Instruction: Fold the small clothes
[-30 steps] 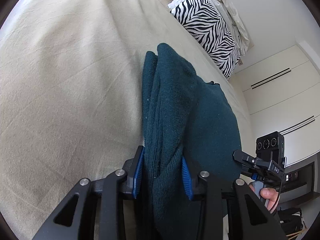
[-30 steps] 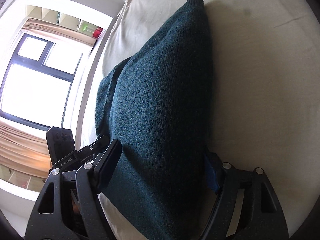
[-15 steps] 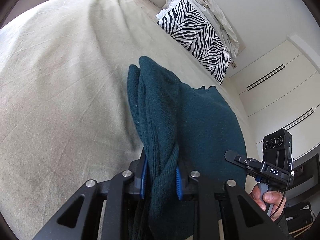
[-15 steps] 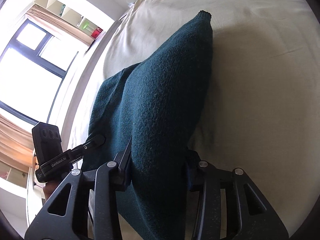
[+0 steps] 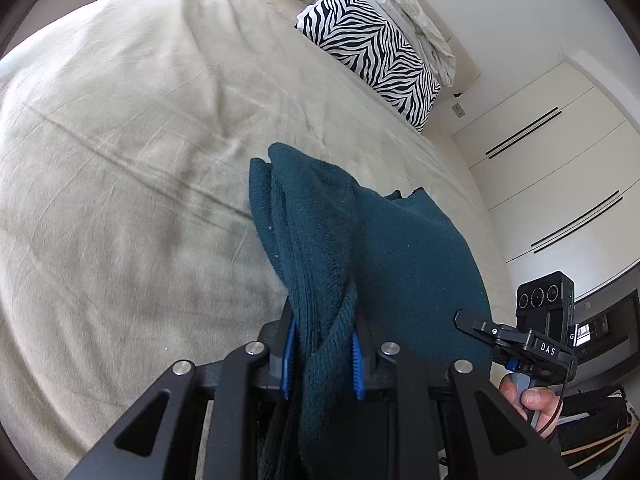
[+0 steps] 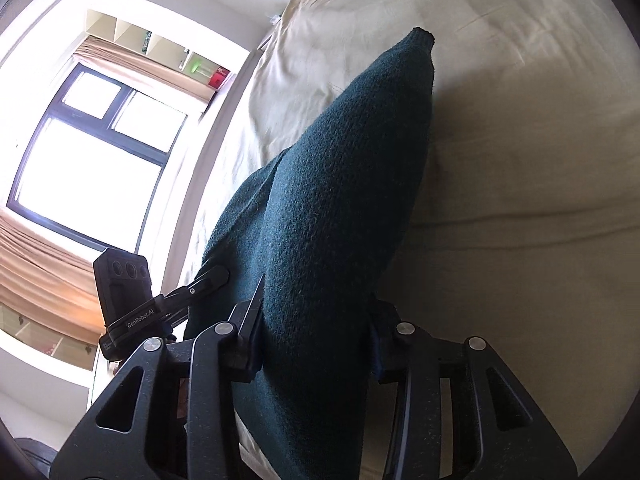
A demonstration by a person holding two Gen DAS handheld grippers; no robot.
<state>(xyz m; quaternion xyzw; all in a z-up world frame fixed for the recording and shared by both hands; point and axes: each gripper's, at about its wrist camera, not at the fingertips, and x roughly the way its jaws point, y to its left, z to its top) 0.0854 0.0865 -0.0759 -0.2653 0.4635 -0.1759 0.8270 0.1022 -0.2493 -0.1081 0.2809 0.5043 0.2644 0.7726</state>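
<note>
Bedroom, beige bed sheet as work surface, zebra pillow at the headboard, window on the far side in the right view.

Left gripper: fingers clamped on a bunched edge of the dark green sweater, several knit layers pinched between the blue pads. Held low, pointing forward along the bed, roughly level with the mattress. Sweater runs away from the fingers, far end resting on the sheet.

Right gripper: fingers closed on the other near part of the same sweater, fabric filling the gap. Tilted, pointing along the garment's length toward its far tip.

Both grippers near each other at the same end; each shows up in the other's view.

Step, as I read it: carrying the near edge over for a fold. To do it well:
- keep both at equal height and spacing so the edge stays straight
- keep light tension, no sag between grips
- lay near edge onto far edge, align before release
- left grip is bunched; may drop unevenly, so smooth after letting go
</note>
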